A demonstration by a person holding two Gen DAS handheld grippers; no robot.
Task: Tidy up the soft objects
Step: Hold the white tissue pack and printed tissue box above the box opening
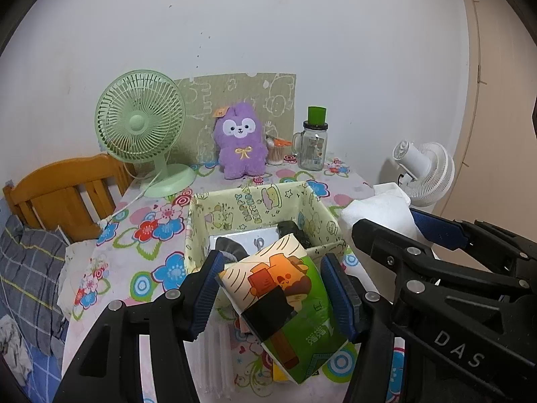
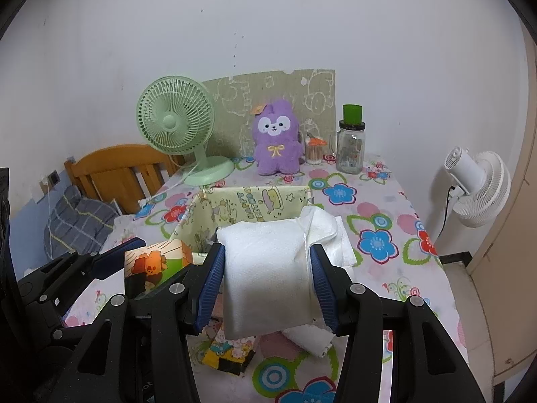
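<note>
My left gripper (image 1: pixel 273 290) is shut on a green and orange cartoon tissue pack (image 1: pixel 285 305), held above the near side of the table. The right gripper (image 2: pixel 266 280) is shut on a white soft pack (image 2: pixel 265 275), whose blue pads press its sides. Just beyond both stands a pale yellow cartoon-print box (image 1: pixel 261 208), open at the top, with a silver item and dark things inside. In the right wrist view the same box (image 2: pixel 255 201) sits behind the white pack, and the tissue pack (image 2: pixel 152 263) shows at the left. A purple plush toy (image 1: pixel 240 141) sits upright at the back.
A green desk fan (image 1: pixel 141 124) stands back left, a glass jar with a green cap (image 1: pixel 313 144) and a cotton swab cup (image 1: pixel 278 151) back right. A small yellow patterned pack (image 2: pixel 230 352) and white tissues (image 2: pixel 312 337) lie on the flowered tablecloth (image 2: pixel 376 245). A white fan (image 2: pixel 476 184) stands off the right edge, a bed at left.
</note>
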